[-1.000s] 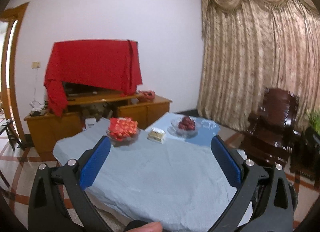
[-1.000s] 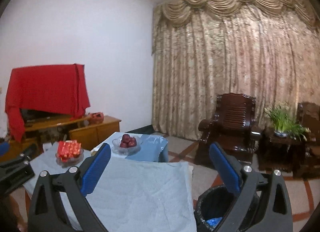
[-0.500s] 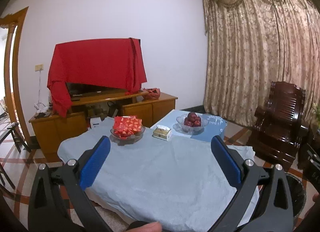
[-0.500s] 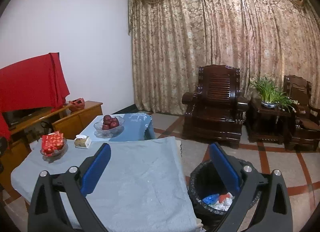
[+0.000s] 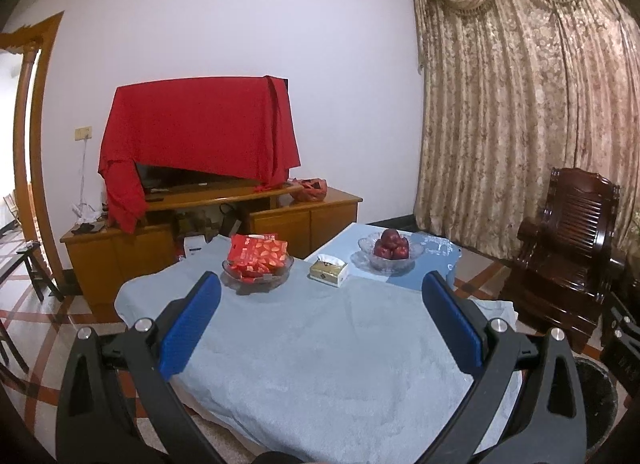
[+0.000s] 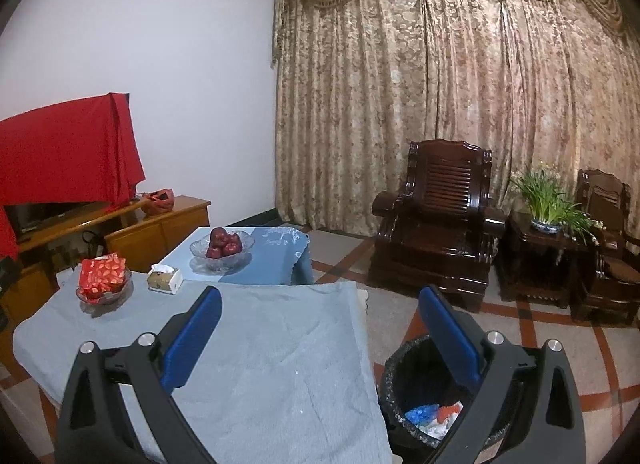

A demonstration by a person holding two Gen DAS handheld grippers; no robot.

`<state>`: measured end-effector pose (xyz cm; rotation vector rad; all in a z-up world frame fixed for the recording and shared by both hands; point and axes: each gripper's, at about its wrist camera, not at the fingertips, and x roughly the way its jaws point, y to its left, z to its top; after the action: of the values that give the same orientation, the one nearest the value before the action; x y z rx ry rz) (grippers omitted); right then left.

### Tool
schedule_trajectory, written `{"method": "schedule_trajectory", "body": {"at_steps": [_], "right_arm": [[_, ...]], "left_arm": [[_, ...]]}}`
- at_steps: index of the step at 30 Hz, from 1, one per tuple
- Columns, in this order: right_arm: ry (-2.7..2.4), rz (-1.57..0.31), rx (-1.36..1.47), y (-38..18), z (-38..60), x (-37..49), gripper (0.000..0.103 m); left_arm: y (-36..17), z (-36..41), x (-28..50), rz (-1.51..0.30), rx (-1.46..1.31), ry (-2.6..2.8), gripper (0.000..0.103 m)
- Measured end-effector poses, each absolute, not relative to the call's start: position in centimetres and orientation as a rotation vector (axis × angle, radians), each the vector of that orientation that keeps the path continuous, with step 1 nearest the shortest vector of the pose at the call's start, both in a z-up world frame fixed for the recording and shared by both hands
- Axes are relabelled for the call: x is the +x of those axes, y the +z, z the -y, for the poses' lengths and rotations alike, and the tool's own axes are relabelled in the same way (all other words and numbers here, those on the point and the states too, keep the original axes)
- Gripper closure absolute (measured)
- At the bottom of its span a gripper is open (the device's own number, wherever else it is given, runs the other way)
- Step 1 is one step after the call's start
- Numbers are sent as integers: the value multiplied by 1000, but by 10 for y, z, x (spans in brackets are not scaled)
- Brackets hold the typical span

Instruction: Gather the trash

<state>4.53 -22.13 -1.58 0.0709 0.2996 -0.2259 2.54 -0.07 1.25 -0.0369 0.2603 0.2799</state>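
Note:
A black trash bin (image 6: 416,380) with a black liner stands on the floor right of the table; blue, red and white crumpled trash (image 6: 434,416) lies inside. Its rim also shows in the left wrist view (image 5: 596,396). My right gripper (image 6: 320,308) is open and empty, above the table's right edge, its right finger over the bin. My left gripper (image 5: 322,300) is open and empty above the table covered in a light blue cloth (image 5: 320,352). No loose trash shows on the cloth.
On the table's far side are a glass bowl of red packets (image 5: 258,264), a tissue box (image 5: 328,273) and a glass bowl of apples (image 5: 391,250). A dark wooden armchair (image 6: 438,220) stands behind the bin. A TV cabinet (image 5: 208,220) lies beyond the table.
Both views have tilted down and pulled back. The right gripper swung right, bringing the bin and its trash fully into view. Both grippers stayed open.

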Motion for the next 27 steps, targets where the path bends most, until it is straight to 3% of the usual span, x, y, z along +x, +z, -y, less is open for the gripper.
{"method": "schedule_trajectory", "body": {"at_steps": [27], "right_arm": [[-239, -292, 110, -13, 233, 47, 6]], "left_arm": [[12, 0, 25, -259, -43, 292, 5]]}}
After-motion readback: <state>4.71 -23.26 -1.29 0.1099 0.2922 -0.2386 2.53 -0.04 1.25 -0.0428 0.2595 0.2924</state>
